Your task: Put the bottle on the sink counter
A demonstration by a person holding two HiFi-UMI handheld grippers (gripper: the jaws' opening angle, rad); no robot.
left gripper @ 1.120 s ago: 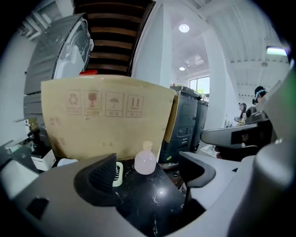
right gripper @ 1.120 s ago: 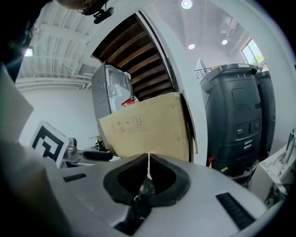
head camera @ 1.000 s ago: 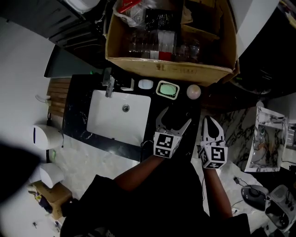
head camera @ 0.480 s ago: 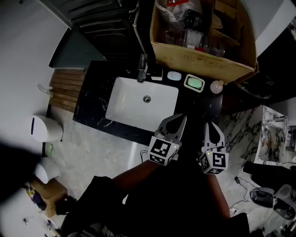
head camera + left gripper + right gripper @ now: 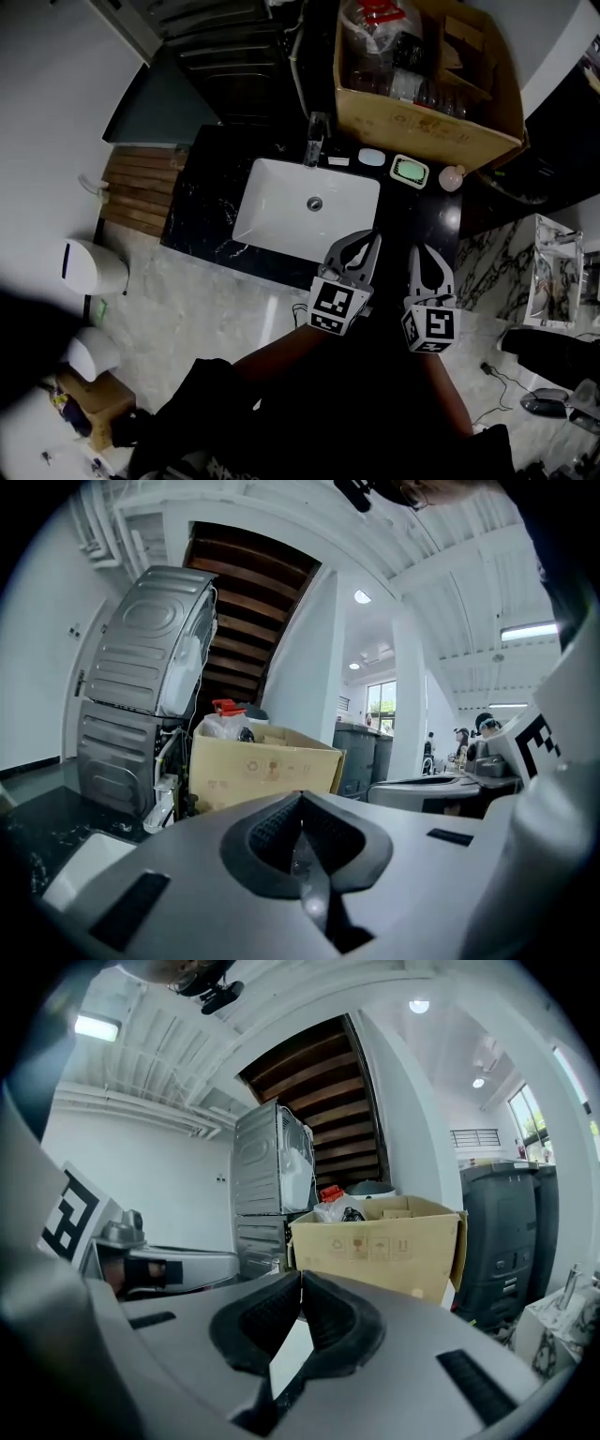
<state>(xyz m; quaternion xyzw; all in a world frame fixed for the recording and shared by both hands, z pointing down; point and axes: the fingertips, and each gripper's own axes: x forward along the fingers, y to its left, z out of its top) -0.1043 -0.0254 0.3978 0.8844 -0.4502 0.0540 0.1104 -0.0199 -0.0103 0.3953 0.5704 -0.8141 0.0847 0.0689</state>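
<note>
Head view: white sink basin (image 5: 309, 211) sunk in the black sink counter (image 5: 202, 202), tap (image 5: 316, 150) at the basin's far rim. Right of the tap, along that far edge: a pale bar, a green soap dish (image 5: 409, 170), a pink round thing (image 5: 452, 177). Cardboard box (image 5: 422, 131) stands beyond the basin to its far right, behind the soap dish; clear bottles (image 5: 417, 89) lie inside it among bagged clutter, none on the counter. Slatted wooden mat (image 5: 136, 192) on the floor left of the basin. Left gripper (image 5: 361, 246) is over the basin's near right corner, right gripper (image 5: 424, 251) just right of it over bare counter; both carry nothing, and the box wall and soap dish stand between them and the bottles. Left gripper view: fingers pressed tip to tip, nothing between; box straight ahead past the basin, a red cap showing above its rim, grey metal appliance (image 5: 141, 714) to the box's left. Right gripper view: fingertips meet, gap below them empty, white of the basin showing through; box ahead.
</note>
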